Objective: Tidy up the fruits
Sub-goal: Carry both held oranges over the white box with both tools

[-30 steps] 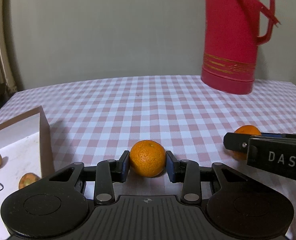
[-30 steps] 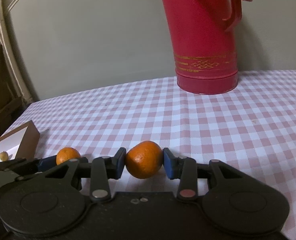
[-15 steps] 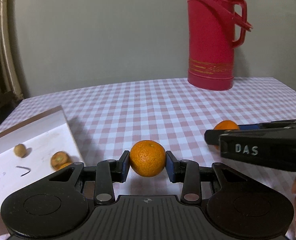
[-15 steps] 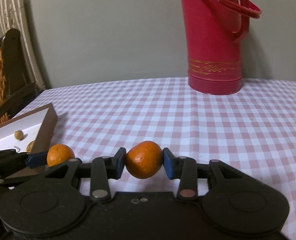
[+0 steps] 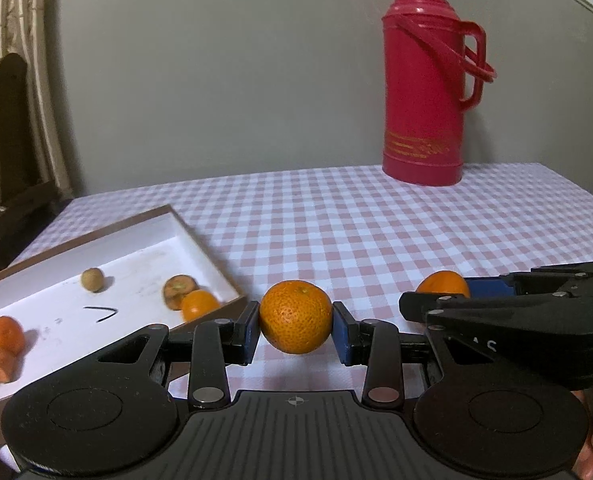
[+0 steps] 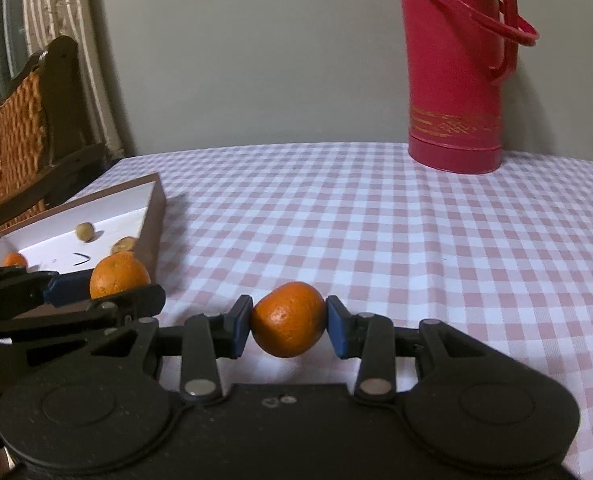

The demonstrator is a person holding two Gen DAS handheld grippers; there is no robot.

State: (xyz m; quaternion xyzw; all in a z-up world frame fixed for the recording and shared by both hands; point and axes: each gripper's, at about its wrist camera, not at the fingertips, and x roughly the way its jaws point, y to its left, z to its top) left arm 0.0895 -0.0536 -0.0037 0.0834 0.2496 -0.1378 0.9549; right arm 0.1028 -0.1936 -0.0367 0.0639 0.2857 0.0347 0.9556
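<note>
My left gripper [image 5: 295, 330] is shut on a round orange tangerine [image 5: 296, 316], held above the checked tablecloth just right of the tray's near corner. My right gripper [image 6: 288, 326] is shut on a second tangerine [image 6: 287, 319]. Each gripper shows in the other's view: the right one [image 5: 442, 294] with its fruit [image 5: 444, 283] at the right, the left one [image 6: 112, 276] with its fruit [image 6: 118, 274] at the left. The white tray [image 5: 200, 240] with a brown rim lies at the left and holds several small fruits, among them a tangerine [image 5: 200, 304].
A tall red thermos [image 5: 428, 92] stands at the back right of the pink checked table [image 5: 376, 232]. A wicker chair [image 6: 20, 140] stands beyond the table's left edge, by a striped curtain. A small dark bent stem [image 5: 102, 312] lies in the tray.
Both grippers have moved left toward the tray with their tangerines still clamped. The tray now shows far more of its inside and the thermos has drifted right and back.
</note>
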